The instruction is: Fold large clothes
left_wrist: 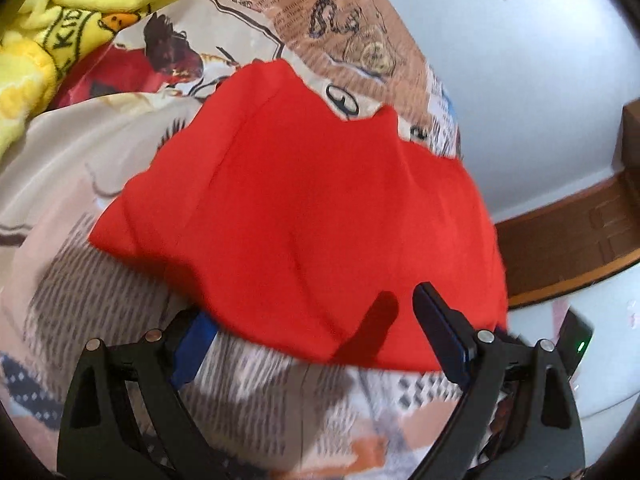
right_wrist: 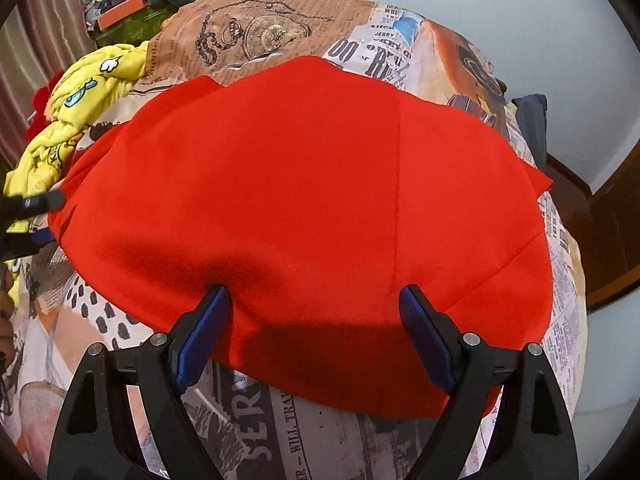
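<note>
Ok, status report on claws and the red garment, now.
Left claw open, right claw open, nothing gripped. Red garment lying on printed bedsheet. Yellow clothing beside it.

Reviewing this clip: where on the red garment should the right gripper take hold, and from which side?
Probably the near hem of the red garment, approached from the near edge of the bed, low and nearly flat. The right gripper already hangs open over that hem, which lies flat and free on the newspaper-print sheet, so one finger could slide under it. The garment's middle is smooth, offering no fold to pinch.

The left gripper (left_wrist: 316, 316) and the right gripper (right_wrist: 314, 312) both tip down, jaws wide apart, holding nothing.
</note>
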`<state>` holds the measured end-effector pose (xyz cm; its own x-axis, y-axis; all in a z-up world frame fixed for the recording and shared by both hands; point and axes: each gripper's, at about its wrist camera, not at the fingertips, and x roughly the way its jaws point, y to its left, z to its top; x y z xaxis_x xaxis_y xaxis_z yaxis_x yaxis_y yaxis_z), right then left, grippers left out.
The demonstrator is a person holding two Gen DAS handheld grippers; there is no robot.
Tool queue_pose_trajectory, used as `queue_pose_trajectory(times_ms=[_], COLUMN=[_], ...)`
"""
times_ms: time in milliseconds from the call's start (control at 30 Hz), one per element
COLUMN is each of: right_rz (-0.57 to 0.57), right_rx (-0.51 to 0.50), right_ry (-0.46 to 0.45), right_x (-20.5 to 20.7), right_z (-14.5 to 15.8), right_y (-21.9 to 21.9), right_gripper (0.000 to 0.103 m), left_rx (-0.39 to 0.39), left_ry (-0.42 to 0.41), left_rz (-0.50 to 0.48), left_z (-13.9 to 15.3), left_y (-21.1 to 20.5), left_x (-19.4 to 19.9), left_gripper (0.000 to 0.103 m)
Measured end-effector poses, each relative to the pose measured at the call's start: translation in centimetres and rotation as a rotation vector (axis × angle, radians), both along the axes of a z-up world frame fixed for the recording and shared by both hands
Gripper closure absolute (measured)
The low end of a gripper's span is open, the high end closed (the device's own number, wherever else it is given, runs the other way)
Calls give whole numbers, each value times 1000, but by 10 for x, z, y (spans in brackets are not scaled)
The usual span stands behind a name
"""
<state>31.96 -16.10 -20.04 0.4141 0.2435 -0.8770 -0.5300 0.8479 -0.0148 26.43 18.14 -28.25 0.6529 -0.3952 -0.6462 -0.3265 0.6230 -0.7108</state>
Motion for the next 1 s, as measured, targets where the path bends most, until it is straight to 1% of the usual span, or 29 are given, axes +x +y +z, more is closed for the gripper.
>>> queue_pose_trajectory(times_ms=[100, 167, 200, 267, 300, 333, 367, 400, 433, 533, 600, 633, 733, 800, 867, 933, 1000], right_rz=[-2, -3, -4, -3, -2, -2, -3, -4, -6, -8, 2, 8, 42, 66, 110, 145, 163], right_rx=[6, 1, -3, -9, -6, 2, 11, 26, 44, 81, 91, 91, 77, 56, 43, 66, 76], right_ry=[6, 7, 9, 16, 21, 24, 24, 23, 20, 1, -11, -15, 0, 19, 63, 102, 123], right_x=[0, 1, 1, 2, 3, 3, 4, 6, 7, 11, 14, 16, 22, 23, 21, 19, 16], right_z=[0, 1, 1, 4, 7, 10, 14, 19, 25, 40, 45, 46, 40, 30, 14, 6, 3], right_y=[-2, 0, 0, 2, 2, 3, 3, 4, 6, 16, 26, 32, 57, 73, 91, 100, 103], right_gripper=[17, 17, 18, 18, 18, 18, 18, 18, 18, 18, 18, 18, 18, 18, 18, 17, 17], left_rx=[-77, -126, -141, -130, -120, -116, -96, -73, -55, 27, 97, 129, 206, 314, 373, 415, 447], left_ry=[-37, -49, -43, -13, 3, 18, 41, 58, 59, 17, -24, -62, -148, -216, -265, -297, -301], left_rz=[35, 54, 71, 88, 93, 99, 110, 115, 112, 133, 147, 158, 174, 178, 168, 145, 98], left_z=[-4, -10, -13, -18, -21, -23, -24, -23, -20, 5, 30, 49, 88, 122, 144, 162, 176], left_y=[12, 19, 23, 29, 31, 34, 37, 39, 42, 44, 44, 44, 40, 29, 17, 3, -16], left_x=[14, 20, 26, 35, 39, 44, 49, 53, 56, 58, 57, 54, 43, 35, 35, 35, 45], left_gripper=[10, 13, 24, 52, 58, 72, 81, 93, 96, 97, 97, 98, 98, 98, 98, 98, 98])
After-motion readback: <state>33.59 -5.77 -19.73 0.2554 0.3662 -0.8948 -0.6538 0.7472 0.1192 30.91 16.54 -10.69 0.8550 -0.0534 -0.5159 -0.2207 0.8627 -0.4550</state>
